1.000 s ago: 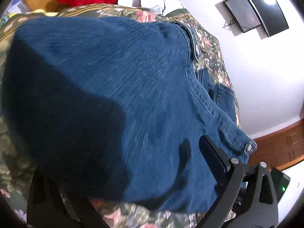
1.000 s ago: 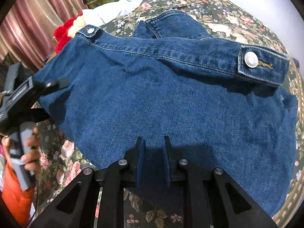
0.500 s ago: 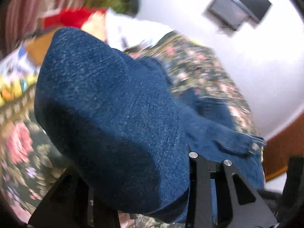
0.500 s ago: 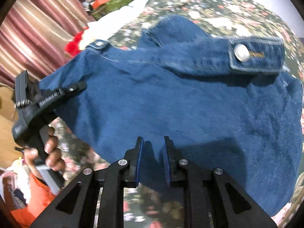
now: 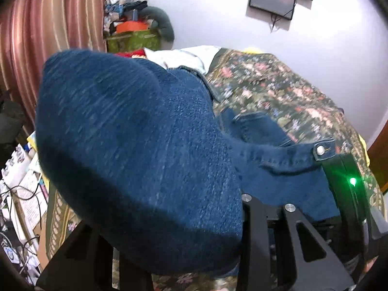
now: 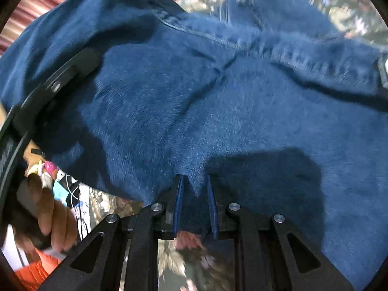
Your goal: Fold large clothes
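Draping over left fingers (image 5: pixel 169 242), grip hidden, denim jacket (image 6: pixel 218 109) sits pinched between right fingers (image 6: pixel 178 203).

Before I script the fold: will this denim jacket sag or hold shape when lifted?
The denim jacket likely sags: it billows between the right gripper and left gripper. Its thick seamed band probably creases stiffly.

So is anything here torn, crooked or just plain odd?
Nothing looks torn. The denim hangs in a loose bunch rather than flat: the right gripper pinches its near edge, and in the left wrist view it drapes over the left gripper, hiding the fingertips. The buttoned cuff sticks out sideways over the bedspread.
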Available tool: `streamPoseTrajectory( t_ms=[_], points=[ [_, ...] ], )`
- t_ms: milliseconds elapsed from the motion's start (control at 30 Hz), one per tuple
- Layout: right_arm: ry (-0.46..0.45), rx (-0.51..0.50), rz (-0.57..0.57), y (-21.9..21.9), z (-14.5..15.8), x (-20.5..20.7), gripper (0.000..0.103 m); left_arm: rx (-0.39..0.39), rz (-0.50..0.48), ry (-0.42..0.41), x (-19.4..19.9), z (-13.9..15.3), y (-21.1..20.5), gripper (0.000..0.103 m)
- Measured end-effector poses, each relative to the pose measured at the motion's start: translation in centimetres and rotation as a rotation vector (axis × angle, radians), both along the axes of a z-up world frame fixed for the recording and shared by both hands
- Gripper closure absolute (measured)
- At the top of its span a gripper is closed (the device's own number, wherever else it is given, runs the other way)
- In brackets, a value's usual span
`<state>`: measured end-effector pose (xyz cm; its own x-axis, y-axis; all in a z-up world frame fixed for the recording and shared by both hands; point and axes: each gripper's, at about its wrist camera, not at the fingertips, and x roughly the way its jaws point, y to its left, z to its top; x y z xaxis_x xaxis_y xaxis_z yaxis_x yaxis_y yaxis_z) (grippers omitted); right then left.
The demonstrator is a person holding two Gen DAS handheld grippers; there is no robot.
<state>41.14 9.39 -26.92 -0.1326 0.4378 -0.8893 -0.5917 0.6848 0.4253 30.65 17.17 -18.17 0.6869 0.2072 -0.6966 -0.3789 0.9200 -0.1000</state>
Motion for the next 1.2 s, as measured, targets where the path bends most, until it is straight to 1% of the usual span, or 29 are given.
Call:
streamPoseTrajectory(
  t_ms=[67, 133, 200, 267, 333, 367, 433, 533, 600, 667, 733, 767, 833, 867, 933, 967, 1000, 1033, 1067, 1100, 1133, 1167, 1200],
  points=[
    [-0.003, -0.024, 0.001, 0.6, -0.2, 0.0, 0.088, 0.016, -0.011, 0.001, 0.0, 0.2, 0.0, 0.068],
    [-0.004, -0.033, 0.025, 0.7, 0.4, 0.2, 0.088, 0.031, -0.025, -0.005, 0.4, 0.7, -0.5, 0.068],
    [0.009, -0.037, 0.024, 0.0, 1.2, 0.4, 0.088, 0.066, -0.048, -0.019, 1.1, 1.6, -1.3, 0.068],
    [0.009, -0.028, -0.011, -1.8, 2.4, 0.7, 0.088, 0.104, -0.072, -0.041, 2.0, 2.8, -2.5, 0.068],
    [-0.009, 0.007, -0.048, -4.8, 4.3, 0.7, 0.088, 0.144, -0.113, -0.080, 2.8, 4.1, -4.3, 0.069],
    [-0.035, -0.002, -0.070, -6.3, 5.1, 0.6, 0.088, 0.164, -0.139, -0.103, 3.2, 4.8, -5.4, 0.069],
    [-0.137, -0.046, -0.125, -10.0, 7.0, 0.3, 0.088, 0.197, -0.184, -0.135, 4.1, 6.1, -7.4, 0.069],
    [-0.241, -0.087, -0.195, -15.0, 9.4, -0.5, 0.088, 0.254, -0.276, -0.188, 5.1, 7.9, -12.0, 0.070],
    [-0.258, -0.080, -0.260, -18.7, 10.5, -1.3, 0.088, 0.284, -0.334, -0.218, 5.5, 8.6, -15.0, 0.070],
    [-0.258, -0.067, -0.323, -21.8, 11.1, -1.7, 0.088, 0.302, -0.414, -0.224, 5.6, 8.5, -18.3, 0.070],
    [-0.269, -0.066, -0.384, -25.0, 11.8, -2.2, 0.088, 0.315, -0.477, -0.200, 5.7, 7.6, -20.8, 0.070],
    [-0.282, -0.075, -0.415, -26.5, 12.2, -2.6, 0.088, 0.321, -0.517, -0.176, 5.8, 6.7, -22.2, 0.070],
    [-0.309, -0.086, -0.460, -28.5, 13.0, -3.4, 0.088, 0.335, -0.598, -0.109, 5.6, 4.4, -24.4, 0.070],
    [-0.317, -0.085, -0.477, -29.3, 13.3, -3.7, 0.088, 0.344, -0.639, -0.063, 5.4, 2.9, -25.4, 0.070],
    [-0.321, -0.074, -0.513, -31.2, 13.9, -4.4, 0.088, 0.368, -0.682, -0.009, 4.9, 1.1, -26.4, 0.070],
    [-0.322, -0.068, -0.527, -31.8, 14.2, -4.6, 0.088, 0.393, -0.701, 0.016, 4.5, 0.3, -26.8, 0.069],
    [-0.324, -0.062, -0.538, -32.3, 14.4, -4.8, 0.088, 0.402, -0.711, 0.032, 4.3, 0.1, -27.0, 0.069],
    [-0.327, -0.058, -0.551, -32.9, 14.7, -5.2, 0.088, 0.407, -0.719, 0.050, 4.1, -0.1, -27.0, 0.066],
    [-0.329, -0.056, -0.556, -33.1, 14.9, -5.4, 0.088, 0.400, -0.725, 0.067, 4.1, -0.1, -26.9, 0.060],
    [-0.333, -0.054, -0.562, -33.2, 15.0, -5.6, 0.088, 0.386, -0.728, 0.079, 3.9, 0.0, -26.7, 0.057],
    [-0.334, -0.054, -0.566, -33.3, 15.2, -5.7, 0.088, 0.366, -0.729, 0.095, 3.9, 0.0, -26.5, 0.050],
    [-0.335, -0.052, -0.566, -33.2, 15.2, -5.7, 0.088, 0.328, -0.731, 0.118, 3.9, 0.4, -26.0, 0.042],
    [-0.336, -0.049, -0.565, -33.1, 15.4, -5.8, 0.088, 0.294, -0.736, 0.130, 4.2, 0.5, -26.0, 0.037]
  ],
)
